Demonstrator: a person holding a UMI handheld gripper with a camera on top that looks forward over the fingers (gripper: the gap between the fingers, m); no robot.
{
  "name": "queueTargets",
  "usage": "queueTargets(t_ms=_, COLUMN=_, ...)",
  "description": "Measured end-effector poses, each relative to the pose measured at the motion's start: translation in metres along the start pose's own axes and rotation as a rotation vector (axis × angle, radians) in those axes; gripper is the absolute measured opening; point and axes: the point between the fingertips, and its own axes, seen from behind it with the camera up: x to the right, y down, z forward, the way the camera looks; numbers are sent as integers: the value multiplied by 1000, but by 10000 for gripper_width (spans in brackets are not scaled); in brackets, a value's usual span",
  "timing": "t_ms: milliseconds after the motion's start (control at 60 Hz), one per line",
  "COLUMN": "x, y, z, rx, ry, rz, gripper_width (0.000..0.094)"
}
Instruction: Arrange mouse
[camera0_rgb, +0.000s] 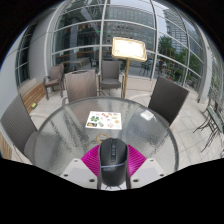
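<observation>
Gripper (112, 165) fingers clench the black mouse (112, 163) over the glass table (70, 125); no writing legible

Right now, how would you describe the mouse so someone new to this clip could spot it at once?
Start at the round glass table ringed by chairs in the glazed hall. At its near edge the gripper reaches in, and the mouse sits between its magenta pads. It is the only dark, rounded thing on the glass; the white card beyond it is flat and pale.
</observation>
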Motion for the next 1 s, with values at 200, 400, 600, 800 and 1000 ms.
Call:
queueTargets(t_ms=200, x=10, y=127, z=51, rx=-193, ry=-43, rz=18, gripper_width=327)
queueTargets(t_ms=400, x=-6, y=193, z=68, rx=-276, ry=-83, rz=25, gripper_width=335)
queueTargets(t_ms=600, x=-7, y=198, z=71, rx=-231, ry=-86, rz=7, gripper_width=463)
queueTargets(t_ms=800, x=-7, y=199, z=61, rx=-278, ry=-53, rz=-28, gripper_width=790)
queueTargets(t_ms=1000, x=-21, y=134, z=-3, rx=-155, ry=-21, rz=-16, gripper_width=859)
